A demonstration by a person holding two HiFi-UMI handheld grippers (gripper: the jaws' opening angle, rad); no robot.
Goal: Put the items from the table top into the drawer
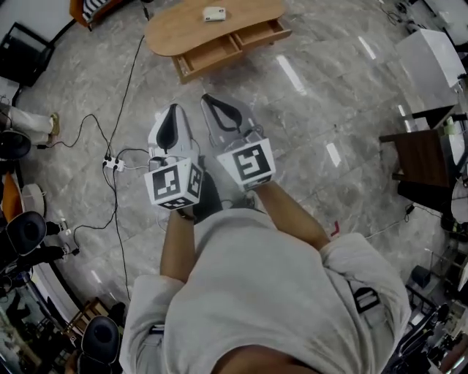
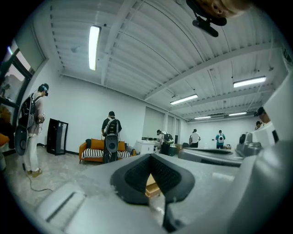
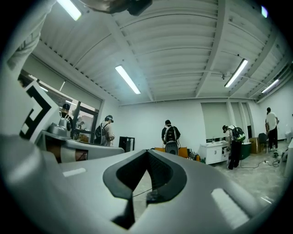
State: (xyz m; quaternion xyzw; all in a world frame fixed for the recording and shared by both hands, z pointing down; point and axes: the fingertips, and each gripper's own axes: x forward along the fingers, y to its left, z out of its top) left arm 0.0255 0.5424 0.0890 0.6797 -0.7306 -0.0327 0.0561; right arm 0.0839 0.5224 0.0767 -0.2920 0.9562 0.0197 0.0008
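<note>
Seen from the head view, a grey, marble-patterned floor with bright streaks of reflected ceiling light fills most of the scene. The person stands on it with both arms held out ahead. At the far end of that floor stands a low wooden table with a rounded tabletop. On it, near the middle, lies a small white item, the only thing visible on the wood. Under the near edge of the tabletop the drawer stands pulled open toward the person, showing two wooden compartments side by side. The left gripper and the right gripper sit close beside each other and point toward the table, well apart from it. Each gripper's own view shows its jaws pressed together at the tips with nothing pinched between them; part of the wooden table shows through the hollow of the left one. Black cables trail across the floor to a white power strip on the person's left. A dark brown desk and a white box stand off to the right. The gripper views show white walls, a ribbed white ceiling with long tube lights, an orange sofa with striped cushions, a white cabinet, and several people wearing backpacks standing about the room.
</note>
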